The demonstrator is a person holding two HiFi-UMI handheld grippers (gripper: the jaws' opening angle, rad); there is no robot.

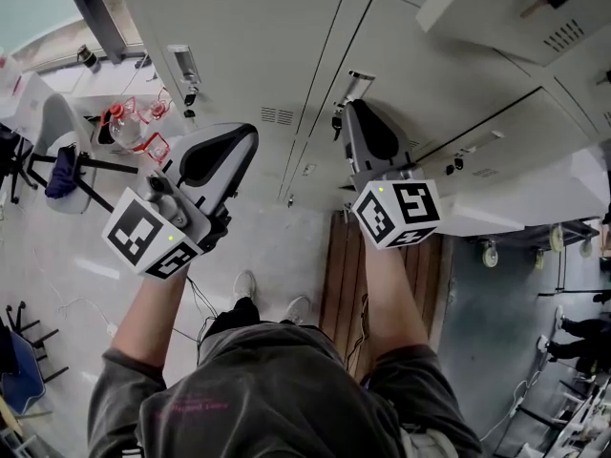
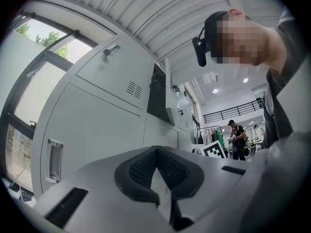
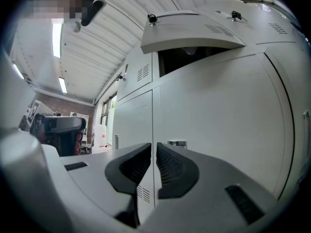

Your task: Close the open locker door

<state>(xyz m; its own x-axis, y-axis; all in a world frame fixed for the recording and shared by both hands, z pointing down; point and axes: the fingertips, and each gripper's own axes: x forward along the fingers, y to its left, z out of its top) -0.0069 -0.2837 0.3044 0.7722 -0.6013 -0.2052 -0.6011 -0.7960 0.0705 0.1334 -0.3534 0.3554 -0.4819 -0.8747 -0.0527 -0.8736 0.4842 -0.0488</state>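
A bank of pale grey lockers [image 1: 248,36] stands in front of me. One upper locker door [image 1: 496,8] with a lock and vent slots stands open to the upper right. In the right gripper view this door [image 3: 194,30] juts out overhead above a dark opening. It shows edge-on [image 2: 158,91] in the left gripper view. My left gripper [image 1: 239,134] is held up near the closed doors, its jaws [image 2: 155,152] meeting at the tips, empty. My right gripper [image 1: 352,111] points at a closed door below the open one. Its jaws [image 3: 153,147] are all but together, with nothing between them.
A wooden board [image 1: 344,275] lies on the floor by my feet. Bottles [image 1: 129,127] and a white chair [image 1: 57,122] stand at the left. A white panel [image 1: 525,198] sticks out low at the right, with castors [image 1: 492,253] beyond. A person [image 2: 236,140] stands far off.
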